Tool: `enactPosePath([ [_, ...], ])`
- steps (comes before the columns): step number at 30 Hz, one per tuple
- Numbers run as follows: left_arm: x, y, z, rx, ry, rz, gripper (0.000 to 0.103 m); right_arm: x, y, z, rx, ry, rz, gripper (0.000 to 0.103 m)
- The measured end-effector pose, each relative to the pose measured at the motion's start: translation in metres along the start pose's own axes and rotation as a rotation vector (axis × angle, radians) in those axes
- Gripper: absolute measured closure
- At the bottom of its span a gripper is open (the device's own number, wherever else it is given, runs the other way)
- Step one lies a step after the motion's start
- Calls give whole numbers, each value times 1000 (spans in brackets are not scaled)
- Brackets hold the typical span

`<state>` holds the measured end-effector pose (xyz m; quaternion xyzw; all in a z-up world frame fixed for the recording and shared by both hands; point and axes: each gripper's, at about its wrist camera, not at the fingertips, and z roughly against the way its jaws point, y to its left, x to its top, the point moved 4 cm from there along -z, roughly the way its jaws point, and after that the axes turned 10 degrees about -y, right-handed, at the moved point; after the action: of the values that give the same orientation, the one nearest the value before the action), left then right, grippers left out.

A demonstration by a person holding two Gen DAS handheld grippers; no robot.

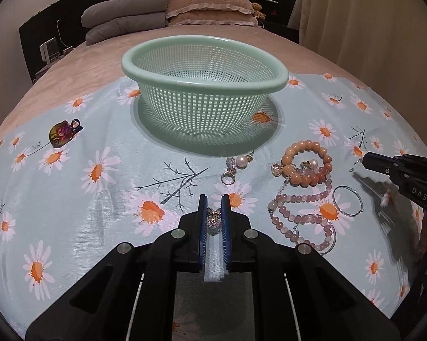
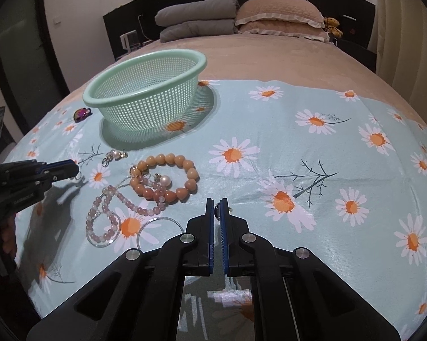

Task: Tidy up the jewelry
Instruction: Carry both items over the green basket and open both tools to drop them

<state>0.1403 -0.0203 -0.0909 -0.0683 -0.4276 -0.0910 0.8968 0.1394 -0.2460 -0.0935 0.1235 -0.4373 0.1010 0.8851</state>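
Observation:
A mint-green mesh basket (image 1: 204, 85) stands empty on the daisy cloth; it also shows in the right wrist view (image 2: 145, 96). My left gripper (image 1: 214, 201) is shut on a small sparkly crystal charm (image 1: 214, 218), just above the cloth. My right gripper (image 2: 216, 203) is shut on a small silver piece (image 2: 217, 209); it also shows at the right edge of the left wrist view (image 1: 368, 162). On the cloth lie an orange bead bracelet (image 1: 307, 164), a pink bead strand (image 1: 301, 216), a hoop (image 1: 347, 200), a ring (image 1: 228, 177) and pearl charm (image 1: 241, 161).
An iridescent skull-shaped trinket (image 1: 61, 133) lies left of the basket. Grey folded blankets (image 1: 125, 14) and a pink pillow (image 1: 210, 4) sit at the head of the bed. A curtain (image 1: 364, 14) hangs at the right.

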Motion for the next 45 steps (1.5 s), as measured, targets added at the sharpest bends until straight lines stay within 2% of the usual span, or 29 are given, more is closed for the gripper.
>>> enactPosePath([
  [12, 28, 4, 19, -20, -33, 1, 93, 45, 19, 21, 51, -32, -2, 99],
  [22, 82, 8, 28, 0, -112, -62, 93, 98, 50, 21, 106, -80, 49, 99],
  [30, 110, 14, 8, 0, -118, -80, 93, 126, 69, -4, 126, -49, 71, 99],
  [36, 113, 25, -12, -22, -93, -44, 93, 148, 85, -28, 154, -47, 94, 99],
  [39, 113, 32, -21, 10, -83, -54, 93, 156, 89, -43, 161, -39, 95, 99],
  [45, 114, 42, -31, -1, -66, -28, 93, 157, 89, -69, 168, -12, 78, 99],
])
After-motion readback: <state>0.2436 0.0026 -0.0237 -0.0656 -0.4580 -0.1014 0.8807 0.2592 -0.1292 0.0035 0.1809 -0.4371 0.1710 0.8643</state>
